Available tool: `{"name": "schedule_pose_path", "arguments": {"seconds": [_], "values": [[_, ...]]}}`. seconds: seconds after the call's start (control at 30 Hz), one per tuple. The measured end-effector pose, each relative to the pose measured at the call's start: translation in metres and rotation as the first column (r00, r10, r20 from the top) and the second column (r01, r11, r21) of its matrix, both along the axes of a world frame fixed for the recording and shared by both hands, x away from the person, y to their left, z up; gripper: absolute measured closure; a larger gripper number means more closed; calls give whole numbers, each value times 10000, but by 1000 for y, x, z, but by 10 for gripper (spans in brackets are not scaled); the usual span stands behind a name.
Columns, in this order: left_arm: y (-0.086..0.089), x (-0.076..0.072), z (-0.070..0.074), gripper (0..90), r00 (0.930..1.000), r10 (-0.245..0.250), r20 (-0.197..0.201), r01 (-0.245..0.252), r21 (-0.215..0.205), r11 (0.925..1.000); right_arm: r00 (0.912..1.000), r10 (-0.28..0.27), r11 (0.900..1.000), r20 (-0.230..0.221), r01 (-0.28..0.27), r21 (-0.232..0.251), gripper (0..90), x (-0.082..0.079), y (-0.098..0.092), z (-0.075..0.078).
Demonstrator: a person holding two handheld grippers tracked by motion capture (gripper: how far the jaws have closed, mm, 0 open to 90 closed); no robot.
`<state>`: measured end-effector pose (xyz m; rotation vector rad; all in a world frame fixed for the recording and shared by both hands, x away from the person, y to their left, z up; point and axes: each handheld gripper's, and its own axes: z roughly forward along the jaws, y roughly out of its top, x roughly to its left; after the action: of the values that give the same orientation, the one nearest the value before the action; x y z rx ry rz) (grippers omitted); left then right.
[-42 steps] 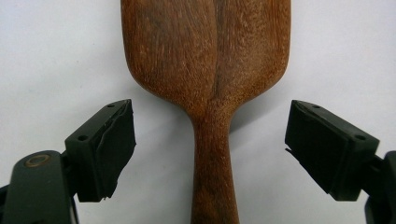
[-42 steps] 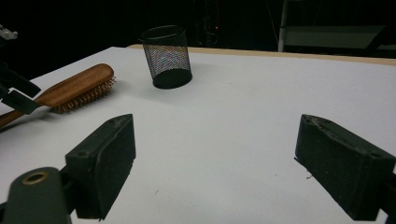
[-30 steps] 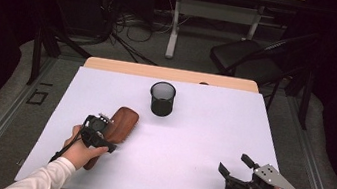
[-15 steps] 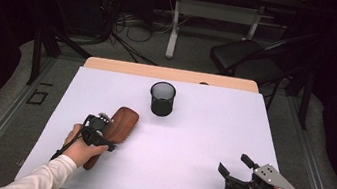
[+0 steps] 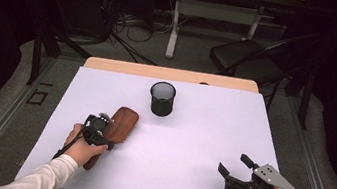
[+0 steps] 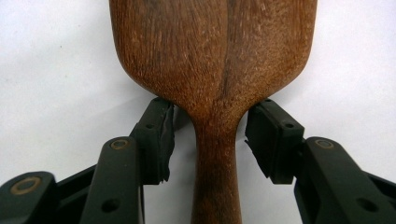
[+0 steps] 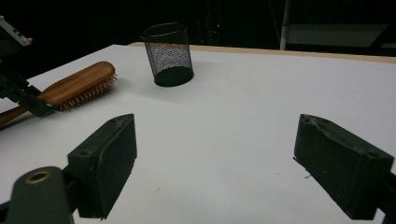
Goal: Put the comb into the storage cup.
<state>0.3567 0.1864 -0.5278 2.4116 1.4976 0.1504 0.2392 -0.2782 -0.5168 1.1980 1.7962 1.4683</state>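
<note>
bench (image 5: 199, 144): white top, wooden edge at the far side; carries everything below.

hairbrush (image 5: 120, 124): wooden, lies bristles down on the near left part of the bench. its long axis runs from the handle, near the person, up and away to the broad head, which points toward the cup. in the left gripper view the handle's neck passes straight between the jaws, head beyond them.

cup (image 5: 162, 98): black mesh, upright, at the middle far part of the bench, apart from the brush head.

left gripper (image 5: 98, 130): sits over the brush neck, about half open; its jaws have just been closing. the pads (image 6: 163, 135) flank the neck, a gap showing on each side, so no grip yet. this hand is by far the nearer; the likely next move is closing across the narrow neck.

right gripper (image 5: 235, 169): near right corner, jaws apart, holding nothing, well apart from brush and cup.
</note>
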Motion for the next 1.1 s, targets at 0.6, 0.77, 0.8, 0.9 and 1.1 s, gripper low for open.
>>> {"name": "schedule_pose_path", "arguments": {"seconds": [0.6,0.77,0.8,0.9,1.1], "values": [[-3,-2,-2,642,9998,3,179,-8,277,9996,10000,2,10000,-23,-2,-81,134,1,0,0],[-1,-3,-2,668,9998,8,211,-12,231,9997,10000,8,10000,-15,-8,-87,138,0,0,0],[-1,-3,-2,670,9997,4,252,-9,218,9998,10000,5,10000,-27,-5,-79,138,1,0,-1],[0,-5,-3,682,9994,-25,335,18,208,9998,10000,1,10000,-23,-1,-90,138,1,-1,-1],[2,-8,-3,717,9988,-59,495,53,120,9999,10000,20,10000,-64,-21,-62,139,1,0,-1]]}}
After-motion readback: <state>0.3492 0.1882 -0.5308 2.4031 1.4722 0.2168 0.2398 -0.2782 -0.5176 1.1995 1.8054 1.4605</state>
